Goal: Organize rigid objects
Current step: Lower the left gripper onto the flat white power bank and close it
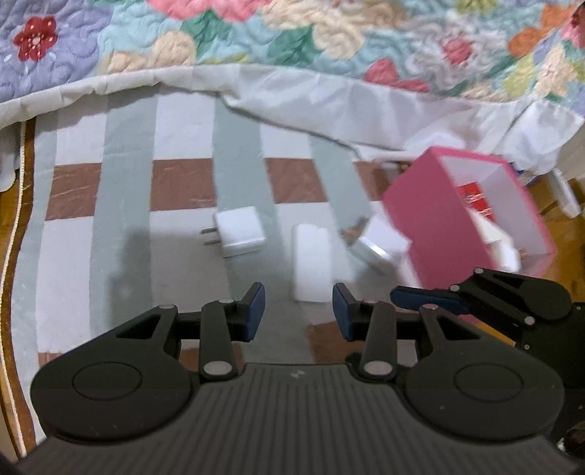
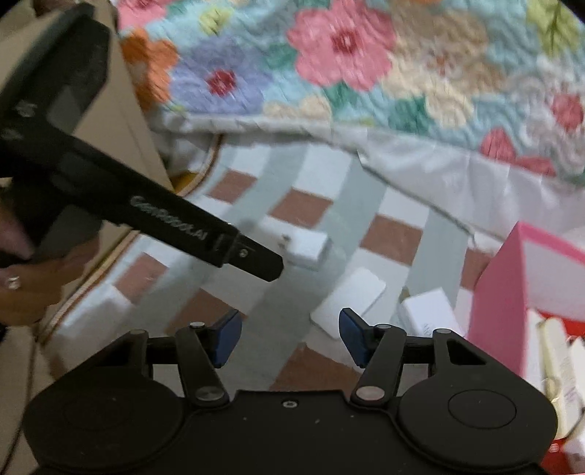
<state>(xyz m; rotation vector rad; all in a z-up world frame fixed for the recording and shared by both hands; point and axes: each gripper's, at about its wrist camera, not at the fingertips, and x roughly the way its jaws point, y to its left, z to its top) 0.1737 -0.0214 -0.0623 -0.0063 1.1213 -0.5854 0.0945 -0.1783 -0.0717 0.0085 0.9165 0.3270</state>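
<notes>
Now both grippers hover low over a checked cloth [image 1: 182,190] of white, grey-green and brown squares, which lies under the edge of a flowered quilt [image 1: 292,33]. The left gripper [image 1: 298,310] has its jaws spread wide with nothing between them, and just ahead of its blue pads [image 1: 256,310] lies a flat white block [image 1: 309,266]. To the left of that block, a little farther off, sits a white plug adapter [image 1: 239,235] with its two prongs pointing left. On the block's other side a second white charger [image 1: 376,250] leans tilted against the wall of a pink box [image 1: 409,219]. The box stands open, and inside it something red and some white pieces show, too blurred to name.

The right gripper [image 2: 290,336] also has its jaws spread and holds nothing. In its view the flat white block [image 2: 349,303] lies just beyond the fingertips, the second charger [image 2: 427,314] sits next to the pink box [image 2: 501,310], and the plug adapter [image 2: 305,246] rests farther back, beside the tip of the left gripper's black body.
</notes>
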